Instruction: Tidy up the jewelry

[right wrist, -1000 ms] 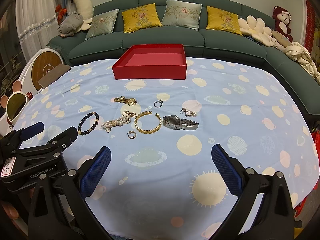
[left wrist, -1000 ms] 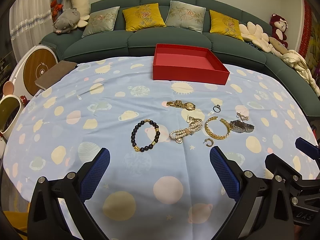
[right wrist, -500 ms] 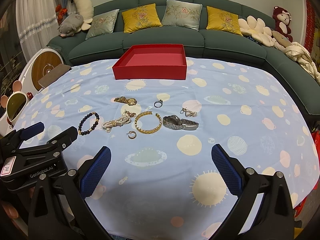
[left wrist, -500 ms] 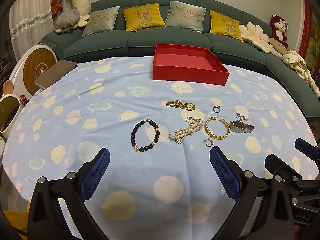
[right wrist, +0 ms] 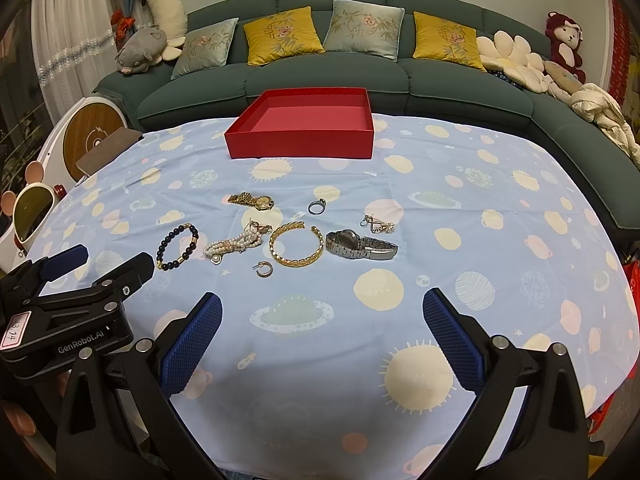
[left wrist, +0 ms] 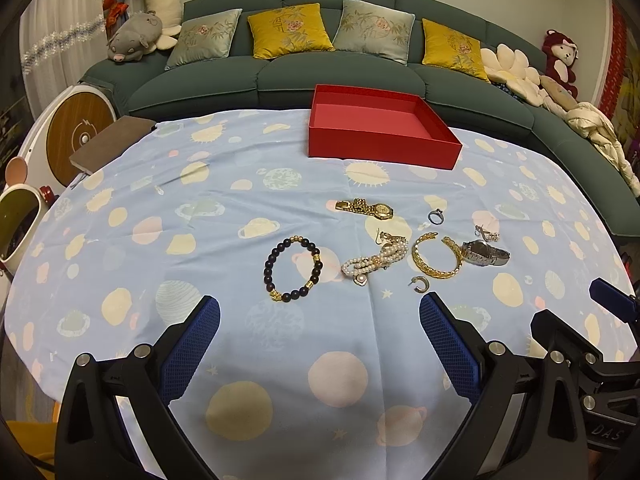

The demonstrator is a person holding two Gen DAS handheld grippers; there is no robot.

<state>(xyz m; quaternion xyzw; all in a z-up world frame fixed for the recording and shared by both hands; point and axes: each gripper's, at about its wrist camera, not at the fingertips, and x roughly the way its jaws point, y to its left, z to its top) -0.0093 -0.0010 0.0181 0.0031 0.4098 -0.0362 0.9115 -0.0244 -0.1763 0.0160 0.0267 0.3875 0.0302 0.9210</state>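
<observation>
Jewelry lies mid-table on a blue planet-print cloth: a dark bead bracelet [left wrist: 293, 270] [right wrist: 178, 246], a pearl bracelet [left wrist: 374, 262] [right wrist: 234, 245], a gold cuff [left wrist: 436, 255] [right wrist: 296, 244], a silver watch [left wrist: 485, 253] [right wrist: 360, 244], a gold watch [left wrist: 366, 208] [right wrist: 252, 201], a ring [left wrist: 435, 216] [right wrist: 316, 206], a hoop earring [left wrist: 420, 284] [right wrist: 265, 269] and a small charm [right wrist: 378, 225]. An empty red box [left wrist: 380, 146] [right wrist: 300, 142] stands behind them. My left gripper [left wrist: 320, 340] and right gripper [right wrist: 322, 340] are open and empty, near the front edge, short of the jewelry.
A green sofa [left wrist: 332, 76] with cushions and plush toys curves behind and to the right of the table. A brown book [left wrist: 110, 144] lies at the table's far left corner. A white round appliance [left wrist: 76, 128] stands to the left.
</observation>
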